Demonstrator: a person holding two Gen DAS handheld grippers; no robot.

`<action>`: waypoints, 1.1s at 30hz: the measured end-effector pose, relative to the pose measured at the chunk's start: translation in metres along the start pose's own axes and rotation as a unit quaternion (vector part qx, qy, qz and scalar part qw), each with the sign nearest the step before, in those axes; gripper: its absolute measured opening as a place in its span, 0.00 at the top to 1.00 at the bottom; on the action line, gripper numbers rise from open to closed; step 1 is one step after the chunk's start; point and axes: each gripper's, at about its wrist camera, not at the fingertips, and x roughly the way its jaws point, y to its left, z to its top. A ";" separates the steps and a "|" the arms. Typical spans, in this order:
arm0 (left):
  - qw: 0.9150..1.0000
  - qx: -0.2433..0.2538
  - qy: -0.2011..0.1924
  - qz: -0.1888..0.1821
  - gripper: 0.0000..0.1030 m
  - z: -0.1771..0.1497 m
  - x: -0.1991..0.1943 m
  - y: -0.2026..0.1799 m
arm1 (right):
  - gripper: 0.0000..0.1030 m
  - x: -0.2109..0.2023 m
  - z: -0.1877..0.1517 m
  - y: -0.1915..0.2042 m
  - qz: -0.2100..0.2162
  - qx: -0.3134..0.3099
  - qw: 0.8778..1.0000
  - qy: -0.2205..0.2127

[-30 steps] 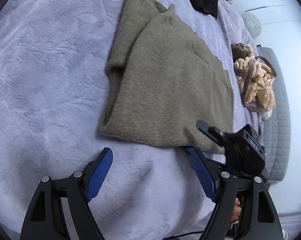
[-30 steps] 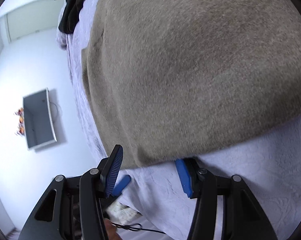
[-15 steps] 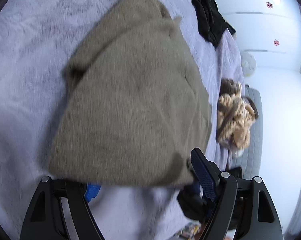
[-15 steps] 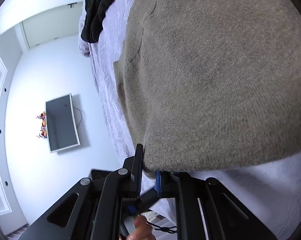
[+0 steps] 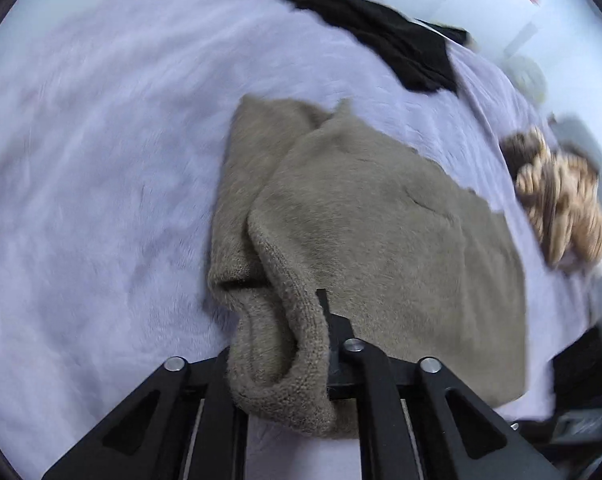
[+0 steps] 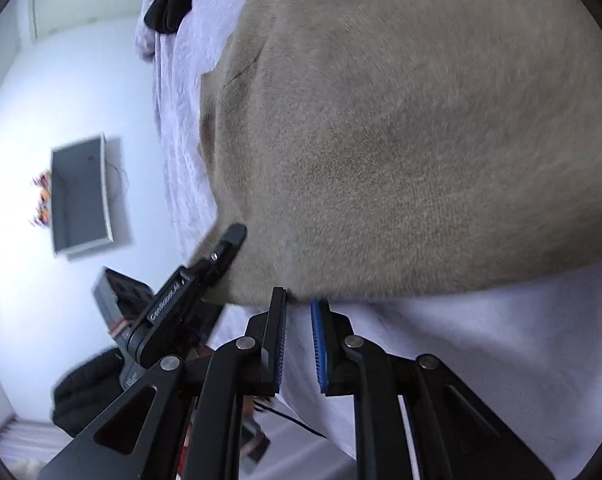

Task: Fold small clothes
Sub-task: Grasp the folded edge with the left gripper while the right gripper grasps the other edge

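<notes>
Left claw (image 5: 301, 344) clamped on sweater (image 5: 381, 216), black garment (image 5: 389, 48) beyond

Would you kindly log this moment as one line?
left tool: shut on sweater hem | right tool: at sweater edge, grip unclear | bed

A soft purple bed (image 5: 101, 160) holds a fuzzy brown sweater (image 5: 381, 220) in the middle. Black clothes (image 5: 389, 52) lie near its far edge.
</notes>
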 end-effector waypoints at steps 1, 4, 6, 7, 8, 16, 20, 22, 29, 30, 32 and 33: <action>0.999 0.044 -0.014 0.016 0.90 -0.002 -0.004 -0.011 | 0.85 -0.008 0.001 0.006 -0.015 -0.019 1.000 0.002; 0.987 0.147 -0.044 0.041 0.90 -0.007 -0.010 -0.043 | 0.71 -0.033 0.014 0.030 -0.058 -0.076 0.995 0.000; 0.977 0.199 -0.059 0.047 0.90 -0.011 -0.013 -0.057 | 0.26 -0.043 0.030 0.050 -0.081 -0.105 0.991 0.002; 0.973 0.217 -0.065 0.049 0.90 -0.011 -0.015 -0.065 | 0.17 -0.045 0.039 0.061 -0.088 -0.120 0.989 0.004; 0.969 0.231 -0.069 0.051 0.90 -0.012 -0.015 -0.070 | 0.17 -0.045 0.048 0.073 -0.094 -0.138 0.986 0.011; 0.960 0.265 -0.076 0.048 0.90 -0.009 -0.016 -0.087 | 0.11 0.060 0.103 0.178 -0.197 -0.283 0.927 0.145; 0.961 0.263 -0.078 0.043 0.90 -0.011 -0.019 -0.086 | 0.02 0.130 0.109 0.199 -0.242 -0.308 0.892 0.227; 0.962 0.259 -0.079 0.041 0.90 -0.012 -0.021 -0.085 | 0.02 0.158 0.111 0.204 -0.272 -0.323 0.872 0.247; 0.966 0.244 -0.072 0.045 0.90 -0.004 -0.021 -0.081 | 0.45 0.200 0.129 0.194 -0.323 -0.299 0.864 0.246; 0.967 0.241 -0.070 0.046 0.90 -0.003 -0.022 -0.080 | 0.65 0.198 0.133 0.188 -0.335 -0.293 0.864 0.234; 0.969 0.236 -0.069 0.040 0.90 0.001 -0.025 -0.080 | 0.81 0.181 0.143 0.181 -0.311 -0.269 0.886 0.216; 0.967 0.241 -0.072 0.039 0.90 0.001 -0.027 -0.084 | 0.82 0.169 0.148 0.178 -0.280 -0.254 0.903 0.205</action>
